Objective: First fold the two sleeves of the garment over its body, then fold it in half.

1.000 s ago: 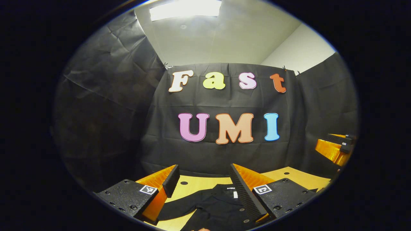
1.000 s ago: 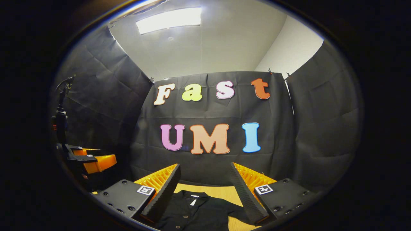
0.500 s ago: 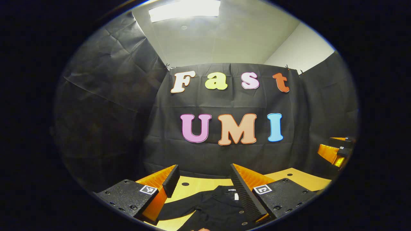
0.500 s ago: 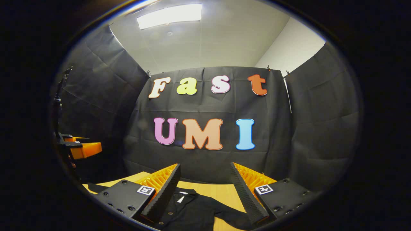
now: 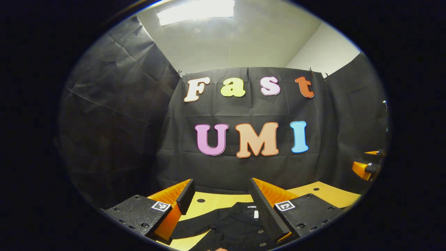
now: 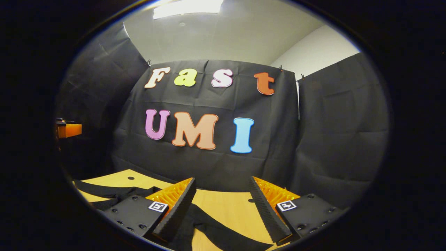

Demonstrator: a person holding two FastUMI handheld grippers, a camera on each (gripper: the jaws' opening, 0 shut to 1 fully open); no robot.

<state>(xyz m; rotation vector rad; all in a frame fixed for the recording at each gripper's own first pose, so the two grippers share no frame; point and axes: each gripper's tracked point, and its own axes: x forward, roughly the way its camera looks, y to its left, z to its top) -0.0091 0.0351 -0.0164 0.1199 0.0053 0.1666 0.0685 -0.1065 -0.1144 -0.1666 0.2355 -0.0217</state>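
Lying flat on the table [image 5: 216, 200], black garment [image 5: 230, 226] with unreadable collar label sits at 6 o'clock between the spread left gripper [image 5: 218, 195]; right gripper [image 6: 220, 193] likewise agape over a sleeve [image 6: 223, 235].

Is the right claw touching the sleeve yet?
Cannot tell. In the right gripper view the right claw stands open with the black sleeve lying on the table between its fingers, but no contact or gap shows plainly.
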